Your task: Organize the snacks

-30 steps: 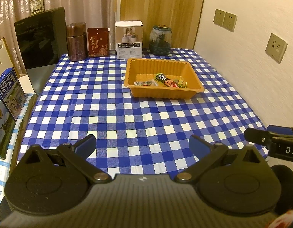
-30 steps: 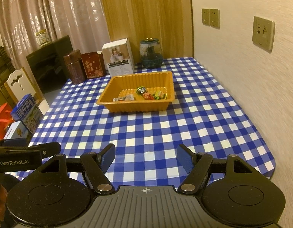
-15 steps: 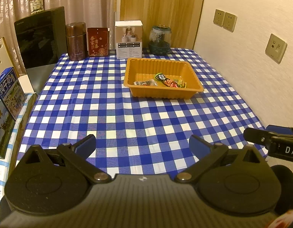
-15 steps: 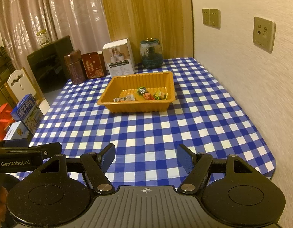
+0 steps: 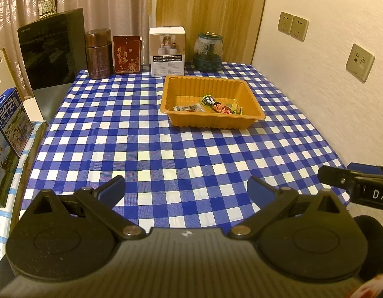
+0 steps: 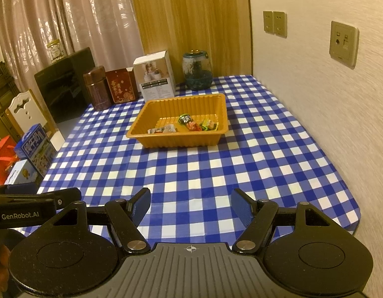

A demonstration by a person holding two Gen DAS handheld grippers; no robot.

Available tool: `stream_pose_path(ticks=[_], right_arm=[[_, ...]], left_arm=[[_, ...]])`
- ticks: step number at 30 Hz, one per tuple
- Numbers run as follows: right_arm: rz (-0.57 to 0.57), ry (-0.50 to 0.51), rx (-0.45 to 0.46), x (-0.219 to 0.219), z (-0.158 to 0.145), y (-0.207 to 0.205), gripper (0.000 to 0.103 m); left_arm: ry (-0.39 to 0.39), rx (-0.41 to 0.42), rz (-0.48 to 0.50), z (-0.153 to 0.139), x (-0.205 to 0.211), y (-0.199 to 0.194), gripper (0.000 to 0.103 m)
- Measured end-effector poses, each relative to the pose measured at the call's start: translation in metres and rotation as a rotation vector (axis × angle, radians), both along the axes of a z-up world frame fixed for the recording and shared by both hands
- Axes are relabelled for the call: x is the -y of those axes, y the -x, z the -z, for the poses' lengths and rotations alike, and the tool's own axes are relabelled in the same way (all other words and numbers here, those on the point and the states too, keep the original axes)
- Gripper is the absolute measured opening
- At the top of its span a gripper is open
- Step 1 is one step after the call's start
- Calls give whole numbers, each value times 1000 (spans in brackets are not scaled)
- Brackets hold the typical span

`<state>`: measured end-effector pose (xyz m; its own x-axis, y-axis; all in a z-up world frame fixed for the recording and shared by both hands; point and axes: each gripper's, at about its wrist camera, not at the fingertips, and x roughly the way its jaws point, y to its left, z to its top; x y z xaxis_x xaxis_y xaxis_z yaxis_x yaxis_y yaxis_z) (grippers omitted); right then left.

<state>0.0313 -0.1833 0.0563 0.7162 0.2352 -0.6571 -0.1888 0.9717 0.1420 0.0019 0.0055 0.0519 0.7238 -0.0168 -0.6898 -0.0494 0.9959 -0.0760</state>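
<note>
The orange tray (image 5: 251,99) serves as the landmark: a shallow rectangular plastic tub with ribbed walls and a flat rim, sitting on the blue-and-white checked tablecloth (image 5: 141,136) toward the far side of the table.

Far left of the tray, off the table edge, stand blue printed cartons (image 5: 11,114), squared cardboard with glossy faces. Behind and left of the tray a tall black glossy panel (image 5: 52,49) stands at the table's far corner, with a small lidded jar (image 5: 46,6) on top of it. Along the back edge, left of the tray, come a brown metallic cylinder canister (image 5: 98,53) and a dark red box (image 5: 127,54) with gold lettering; what either holds cannot be seen. Directly behind the tray's left corner is a white cardboard box (image 5: 168,51), and behind the tray's middle a rounded glass jar (image 5: 208,52) with dark contents in its lower part and a dark lid.

Inside the tray, against its near wall, lie the snacks (image 5: 211,105): several small crinkled foil and plastic packets, one pale on the left, green, red and yellow ones to the right. No packet lies on the cloth.

Near of the tray, low over the table's front edge, the left gripper (image 5: 186,190) has its blue-padded jaws spread wide with nothing between them. Further right, the right gripper (image 6: 191,204) also stands parted and empty.
</note>
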Motion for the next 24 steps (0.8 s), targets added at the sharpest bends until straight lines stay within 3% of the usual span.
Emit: stream_pose_path(ticks=[24], right_arm=[[2,-1,-1,2,0,0,71]], left_arm=[[3,0,1,0,0,0,103]])
